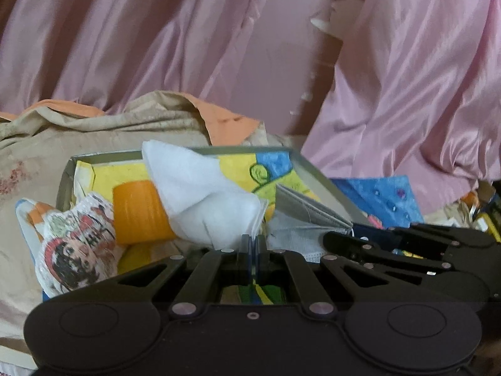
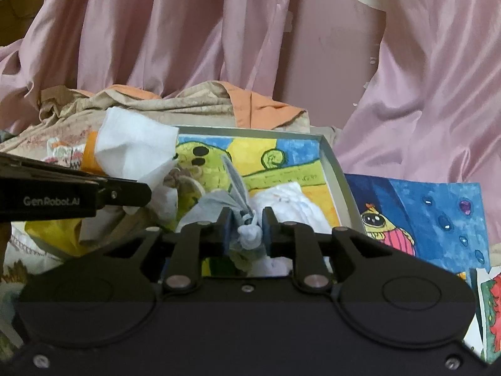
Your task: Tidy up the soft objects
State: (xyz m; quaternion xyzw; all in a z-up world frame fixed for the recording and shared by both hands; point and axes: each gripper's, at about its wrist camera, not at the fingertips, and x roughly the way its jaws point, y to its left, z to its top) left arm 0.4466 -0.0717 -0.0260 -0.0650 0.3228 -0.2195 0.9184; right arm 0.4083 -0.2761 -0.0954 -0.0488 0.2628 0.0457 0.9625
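Angling down over box (image 1: 219,148): left jaws clenched on cloth (image 1: 200,188), right jaws released around grey mask (image 2: 238,194)

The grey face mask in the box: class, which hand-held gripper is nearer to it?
Right. The right hand-held gripper has the grey face mask between its parted fingers. The left hand-held gripper is off to the mask's left, shut on the white cloth.

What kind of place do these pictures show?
Probably a bedroom at home: pink curtains hang behind, rumpled beige bedding lies under a shallow box of soft items, and a child's painting lies beside it.
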